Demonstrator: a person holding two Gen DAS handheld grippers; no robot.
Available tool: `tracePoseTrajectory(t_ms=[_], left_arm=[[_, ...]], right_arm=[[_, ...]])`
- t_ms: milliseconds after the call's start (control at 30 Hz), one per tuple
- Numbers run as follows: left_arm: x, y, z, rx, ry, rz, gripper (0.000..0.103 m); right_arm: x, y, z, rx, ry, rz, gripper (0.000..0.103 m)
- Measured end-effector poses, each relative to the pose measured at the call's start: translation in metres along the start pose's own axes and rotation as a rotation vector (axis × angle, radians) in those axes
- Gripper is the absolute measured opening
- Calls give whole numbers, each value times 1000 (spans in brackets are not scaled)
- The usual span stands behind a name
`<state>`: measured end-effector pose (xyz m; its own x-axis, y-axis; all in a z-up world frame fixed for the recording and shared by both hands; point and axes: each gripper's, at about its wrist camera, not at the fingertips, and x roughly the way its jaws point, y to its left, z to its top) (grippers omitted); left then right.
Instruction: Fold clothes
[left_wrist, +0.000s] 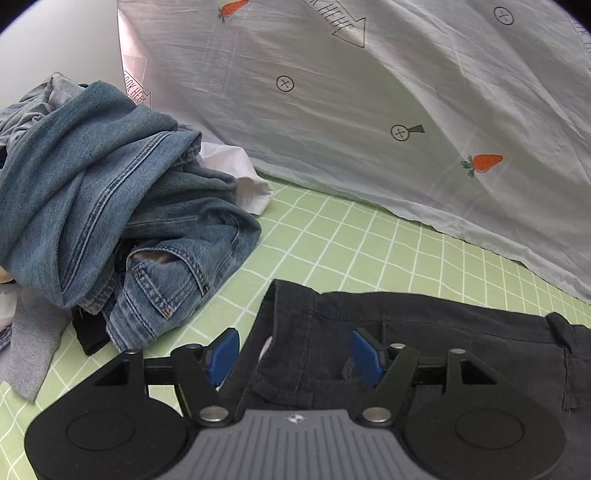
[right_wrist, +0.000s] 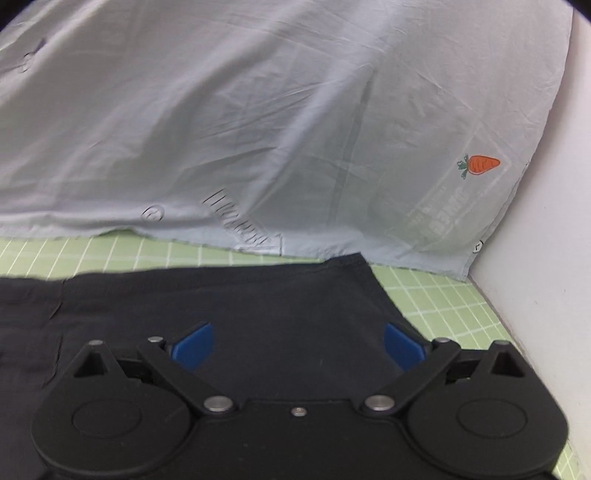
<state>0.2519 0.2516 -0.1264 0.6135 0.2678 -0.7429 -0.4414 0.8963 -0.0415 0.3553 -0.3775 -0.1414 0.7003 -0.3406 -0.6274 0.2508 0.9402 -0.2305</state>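
Lying flat: one black trousers (left_wrist: 443, 350)

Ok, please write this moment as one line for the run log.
step: fold start | left tongs: open over black trousers waistband | right tongs: open over trouser leg | jeans pile: left, untouched

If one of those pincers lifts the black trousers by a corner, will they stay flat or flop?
Probably flop: the black trousers lie limp and creased on the green checked sheet. The waistband's thick seams suggest that end hangs heavier. The matte cloth looks unlikely to slip from the left gripper.
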Motion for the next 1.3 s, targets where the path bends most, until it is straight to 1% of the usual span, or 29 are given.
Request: tracePoseTrajectory(t_ms=[100, 167, 233, 333, 400, 433, 500, 600, 667, 800, 867, 933, 1033, 1133, 1300], left_arm=[[-22, -10, -36, 44, 35, -69, 70], [-32, -15, -61, 61, 58, -99, 70], [-41, -21, -87, 70, 87, -144, 70], [-57, -31, -122, 121, 106, -174, 70], [-67, -38, -141, 196, 101, -186, 72], [-72, -41, -151, 247, 98, -183, 73], [-78, -43, -167, 311, 102, -160, 73], [-83, -36, -180, 323, 119, -147, 73], [-89, -31, -187, 327, 120, -146, 73], [-102, -27, -195, 348, 115, -148, 73], [-107, -24, -200, 348, 120, -152, 73], [-109, -21, -206, 349, 146, -163, 73], [-112, -13, -216, 328, 164, -172, 73], [-113, -6, -221, 289, 181, -189, 73], [-117, 3, -223, 228, 177, -211, 73]], right_arm=[[-50, 0, -45, -32, 42, 76, 101], [-83, 16, -74, -50, 73, 112, 101], [-106, 28, -98, -40, 99, 133, 101], [-136, 34, -133, -18, 139, 149, 101], [-151, 36, -152, -17, 156, 151, 101], [-159, 36, -162, -19, 164, 150, 101], [-174, 37, -181, -24, 182, 149, 101], [-191, 32, -206, -1, 207, 141, 102], [-203, 25, -220, 52, 212, 149, 102], [-223, 12, -238, 151, 229, 176, 102], [-230, 8, -245, 177, 234, 172, 102], [-237, 5, -252, 199, 236, 168, 102], [-244, 2, -260, 226, 235, 164, 102], [-248, 0, -267, 253, 241, 177, 102], [-253, 4, -272, 210, 238, 185, 103]])
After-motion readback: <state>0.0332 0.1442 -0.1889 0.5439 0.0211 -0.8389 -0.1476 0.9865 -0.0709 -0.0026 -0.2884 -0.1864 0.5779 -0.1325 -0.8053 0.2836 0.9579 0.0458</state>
